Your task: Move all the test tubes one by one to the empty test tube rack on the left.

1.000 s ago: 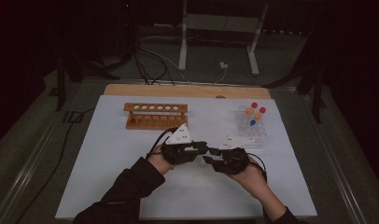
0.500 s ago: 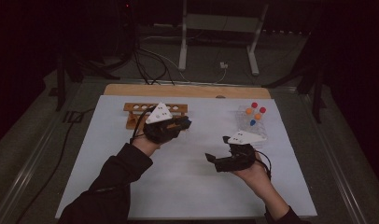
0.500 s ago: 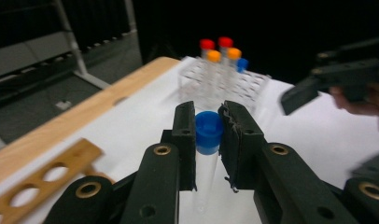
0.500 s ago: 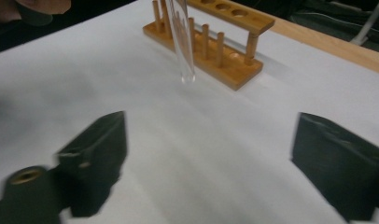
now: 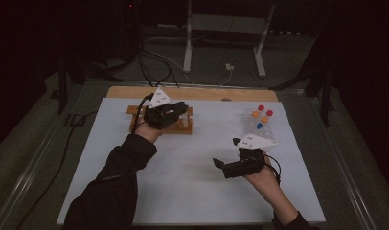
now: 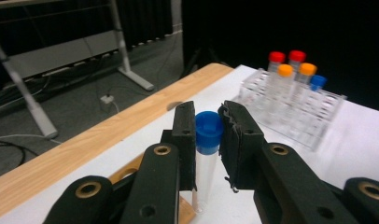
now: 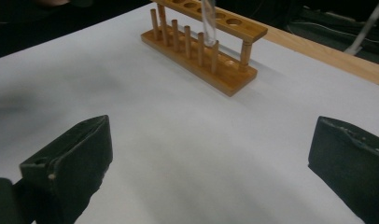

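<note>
My left gripper [image 5: 178, 111] hovers over the wooden tube rack [image 5: 184, 127] at the back left of the white mat. It is shut on a clear tube with a blue cap [image 6: 209, 129], held upright between the two black jaws of the left gripper [image 6: 209, 140]. In the right gripper view the tube's clear lower end [image 7: 207, 21] hangs just above the wooden rack [image 7: 211, 51], over its row of holes. My right gripper [image 5: 220, 166] rests low over the mat at the front right. The right gripper [image 7: 211, 158] is open, jaws wide apart with nothing between them.
A clear plastic rack [image 5: 252, 125] with several red, orange and blue capped tubes [image 6: 290, 70] stands at the back right of the mat. A wooden board edge [image 5: 192, 92] runs along the mat's far side. Beyond it stand a metal stand [image 5: 188, 43] and cables.
The grippers were together at the mat's centre. The left one has moved back and left to the wooden rack with the tube. The right one has drawn a little right and nearer, open.
</note>
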`<action>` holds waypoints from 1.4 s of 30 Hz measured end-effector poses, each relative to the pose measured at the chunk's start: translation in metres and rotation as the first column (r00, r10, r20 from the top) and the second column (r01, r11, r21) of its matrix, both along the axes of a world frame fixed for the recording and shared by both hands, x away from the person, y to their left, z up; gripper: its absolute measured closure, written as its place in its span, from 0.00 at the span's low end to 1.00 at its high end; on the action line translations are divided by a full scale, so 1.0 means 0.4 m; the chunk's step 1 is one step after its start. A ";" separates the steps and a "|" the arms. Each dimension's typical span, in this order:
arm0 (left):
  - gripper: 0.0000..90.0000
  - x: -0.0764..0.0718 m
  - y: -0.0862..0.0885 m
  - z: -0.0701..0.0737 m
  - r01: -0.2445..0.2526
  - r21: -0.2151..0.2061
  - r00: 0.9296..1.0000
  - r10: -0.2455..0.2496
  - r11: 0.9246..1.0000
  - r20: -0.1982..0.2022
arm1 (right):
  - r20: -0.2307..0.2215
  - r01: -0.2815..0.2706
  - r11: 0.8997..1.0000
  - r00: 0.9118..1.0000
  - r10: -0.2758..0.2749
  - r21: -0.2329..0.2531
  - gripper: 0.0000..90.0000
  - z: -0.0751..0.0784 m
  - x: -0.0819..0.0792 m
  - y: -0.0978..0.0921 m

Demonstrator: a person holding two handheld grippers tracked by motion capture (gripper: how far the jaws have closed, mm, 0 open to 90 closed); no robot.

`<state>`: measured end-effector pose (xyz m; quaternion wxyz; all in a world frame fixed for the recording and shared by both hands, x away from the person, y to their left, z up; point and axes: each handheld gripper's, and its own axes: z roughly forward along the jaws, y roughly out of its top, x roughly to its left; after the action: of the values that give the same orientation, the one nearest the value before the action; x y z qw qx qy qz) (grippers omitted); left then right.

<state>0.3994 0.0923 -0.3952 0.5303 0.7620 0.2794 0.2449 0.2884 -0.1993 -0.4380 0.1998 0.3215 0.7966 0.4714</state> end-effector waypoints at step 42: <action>0.86 0.153 -0.022 -0.135 -0.183 0.050 0.977 0.187 0.982 -0.104 | 0.009 -0.064 0.996 0.998 0.064 0.058 0.00 -0.011 0.008 -0.025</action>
<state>0.4608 0.0833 -0.4491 0.4737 0.7554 0.3726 0.2571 0.2917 -0.2093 -0.4424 0.1778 0.3001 0.7916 0.5017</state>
